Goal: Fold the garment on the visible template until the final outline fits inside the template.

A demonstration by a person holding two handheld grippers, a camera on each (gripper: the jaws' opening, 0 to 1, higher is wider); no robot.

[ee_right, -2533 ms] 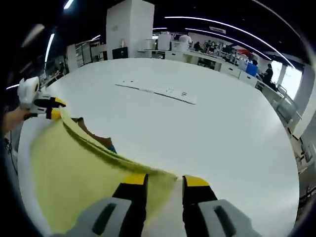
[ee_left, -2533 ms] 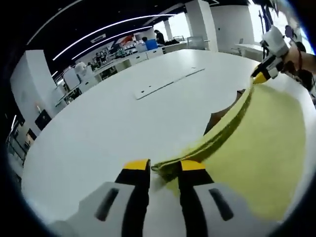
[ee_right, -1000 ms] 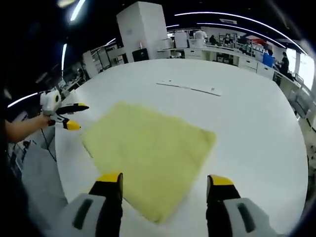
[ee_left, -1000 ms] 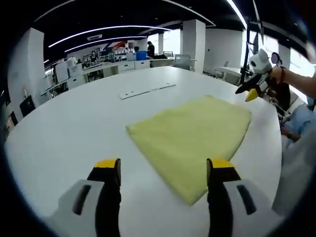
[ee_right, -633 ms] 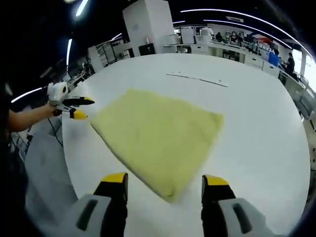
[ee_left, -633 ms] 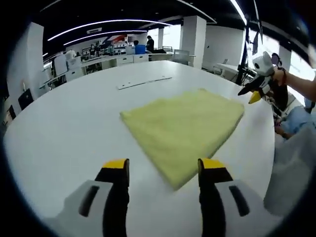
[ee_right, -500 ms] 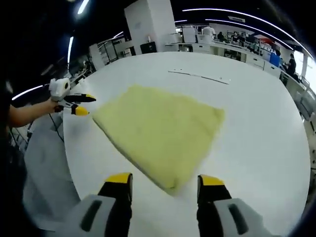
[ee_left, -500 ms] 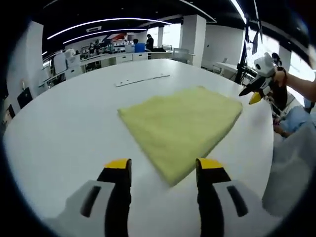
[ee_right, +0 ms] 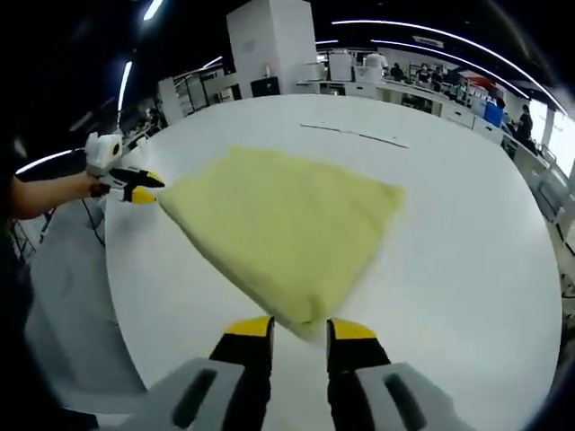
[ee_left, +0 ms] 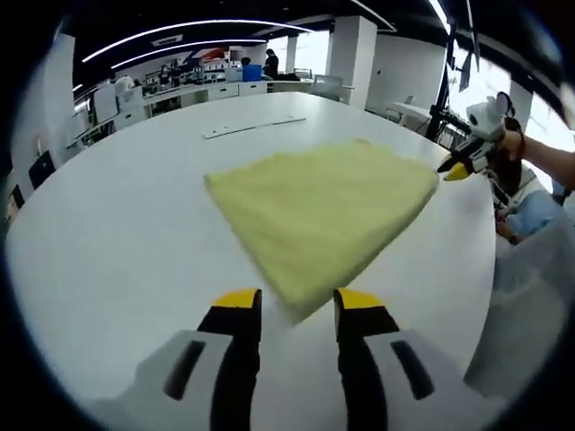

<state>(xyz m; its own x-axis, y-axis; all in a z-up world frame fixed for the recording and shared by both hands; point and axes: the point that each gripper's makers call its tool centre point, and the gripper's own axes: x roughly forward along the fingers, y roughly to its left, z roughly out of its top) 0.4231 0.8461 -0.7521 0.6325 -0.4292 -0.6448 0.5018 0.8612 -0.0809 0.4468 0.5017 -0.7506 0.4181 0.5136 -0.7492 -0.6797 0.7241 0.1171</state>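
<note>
Left gripper view puts your left gripper (ee_left: pixel 294 305) at a corner of the garment (ee_left: pixel 322 208), folded flat on the desk (ee_left: pixel 117 224); jaws slightly apart, empty. Your right gripper (ee_right: pixel 296 330) matches. No template outline shows, so you can't yet confirm the fit.

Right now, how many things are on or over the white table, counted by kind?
Yellow folded garment: 1
Grippers, left gripper and right gripper: 2
White flat strip at the far side of the white table: 1
Total: 4
</note>
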